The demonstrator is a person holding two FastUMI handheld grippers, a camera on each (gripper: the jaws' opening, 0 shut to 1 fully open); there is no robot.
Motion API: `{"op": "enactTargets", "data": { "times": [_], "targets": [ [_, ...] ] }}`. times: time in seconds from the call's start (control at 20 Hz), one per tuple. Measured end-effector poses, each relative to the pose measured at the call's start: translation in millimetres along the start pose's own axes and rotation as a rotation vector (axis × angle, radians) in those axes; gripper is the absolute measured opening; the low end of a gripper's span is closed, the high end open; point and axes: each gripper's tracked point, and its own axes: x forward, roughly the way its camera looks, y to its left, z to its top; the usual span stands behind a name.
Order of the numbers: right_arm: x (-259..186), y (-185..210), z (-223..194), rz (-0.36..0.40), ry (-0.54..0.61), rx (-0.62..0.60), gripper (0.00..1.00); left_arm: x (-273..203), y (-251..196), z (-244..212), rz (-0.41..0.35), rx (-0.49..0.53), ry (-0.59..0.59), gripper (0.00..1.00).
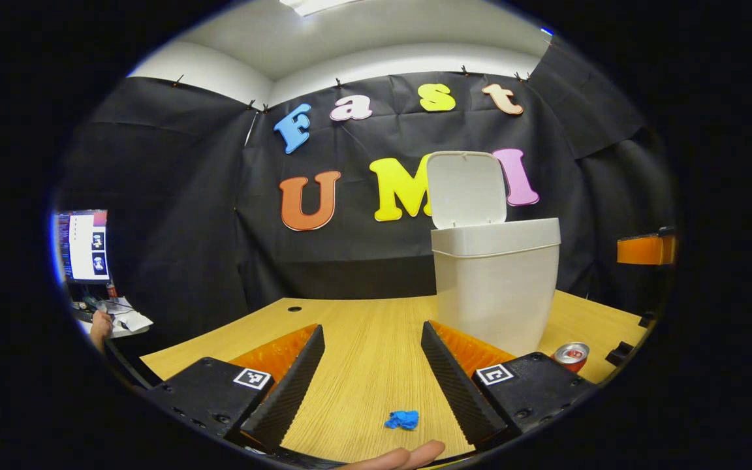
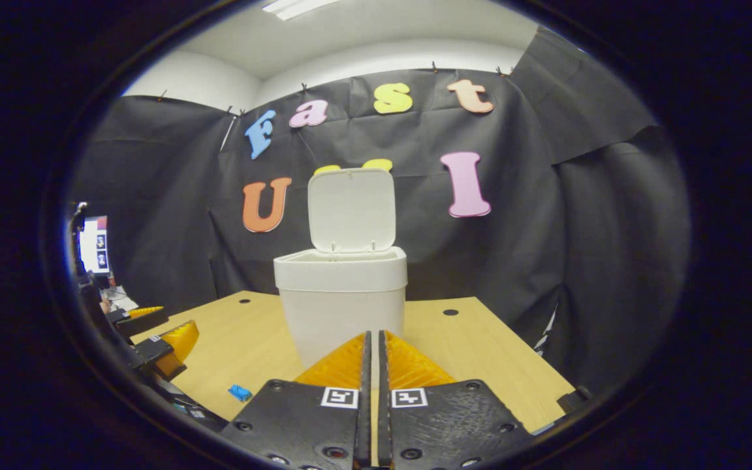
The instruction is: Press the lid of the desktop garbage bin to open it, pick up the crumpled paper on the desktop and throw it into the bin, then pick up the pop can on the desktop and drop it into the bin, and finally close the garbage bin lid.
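The white garbage bin (image 1: 495, 287) stands on the wooden desk with its lid (image 1: 467, 189) flipped upright. Blue crumpled paper (image 1: 402, 420) lies on the desk between and below my left gripper's (image 1: 372, 339) open fingers, near the front edge. A red pop can (image 1: 571, 356) lies by the bin's right foot, partly hidden behind the right finger. In the right gripper view the bin (image 2: 341, 294) stands straight ahead with its lid (image 2: 352, 210) up, and my right gripper (image 2: 373, 343) is shut with nothing between its fingers. The blue paper (image 2: 240, 392) lies low left there, near the left gripper (image 2: 164, 343).
The wooden desk (image 1: 363, 326) has small cable holes near its back edge. A monitor (image 1: 82, 245) and a cluttered side table stand far left. A fingertip (image 1: 408, 455) shows at the bottom edge. Black cloth walls close the back and sides.
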Motion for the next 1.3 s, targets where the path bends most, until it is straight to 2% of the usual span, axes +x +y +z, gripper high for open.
{"op": "enactTargets", "data": {
  "times": [0.05,0.1,0.15,0.35,0.45,0.6,0.8,0.95,1.05,1.1,1.15,1.2,1.25,1.3],
  "targets": [
    [-6.9,2.8,-3.4,0.021,-0.012,-0.004,0.07,0.4,-0.6,-9.9,-0.005,-0.017,0.017,0.98],
    [-13.4,2.5,-4.9,0.032,-0.028,-0.004,0.21,2.7,-5.9,-19.6,-0.029,-0.037,0.037,0.98],
    [-19.2,2.0,-7.3,0.036,-0.042,-0.003,0.45,2.8,-15.2,-33.7,-0.065,-0.057,0.064,0.98],
    [-35.2,12.1,-32.9,0.052,-0.049,-0.076,0.80,4.7,-24.2,-87.6,-0.123,-0.138,0.232,0.98],
    [-40.7,18.6,-43.7,0.062,-0.049,-0.097,0.91,7.0,-24.5,-107.8,-0.125,-0.140,0.292,0.99],
    [-44.3,33.5,-72.0,0.107,-0.008,-0.117,0.98,8.6,-32.4,-131.7,-0.149,-0.109,0.360,0.96],
    [-42.3,37.1,-106.2,0.113,0.043,-0.121,0.95,10.5,-35.1,-152.4,-0.166,-0.072,0.415,0.95],
    [-38.8,49.1,-139.5,0.152,0.125,-0.117,0.96,11.6,-32.8,-161.8,-0.169,-0.072,0.445,0.92],
    [-38.1,47.6,-146.8,0.157,0.155,-0.111,0.93,12.2,-34.4,-164.3,-0.185,-0.079,0.452,0.84],
    [-37.9,48.9,-149.9,0.160,0.164,-0.106,0.98,12.0,-35.4,-166.1,-0.189,-0.080,0.462,0.83],
    [-37.1,49.9,-151.1,0.161,0.170,-0.103,0.95,11.3,-33.1,-166.3,-0.184,-0.077,0.463,0.77],
    [-35.8,49.8,-152.9,0.159,0.172,-0.106,0.99,13.1,-30.9,-167.3,-0.176,-0.072,0.467,0.75],
    [-34.7,48.2,-153.7,0.151,0.173,-0.113,0.95,13.9,-30.6,-167.5,-0.174,-0.070,0.471,0.69],
    [-33.4,45.8,-155.7,0.144,0.173,-0.118,0.95,13.6,-31.2,-167.8,-0.175,-0.066,0.471,0.67]
  ]
}}
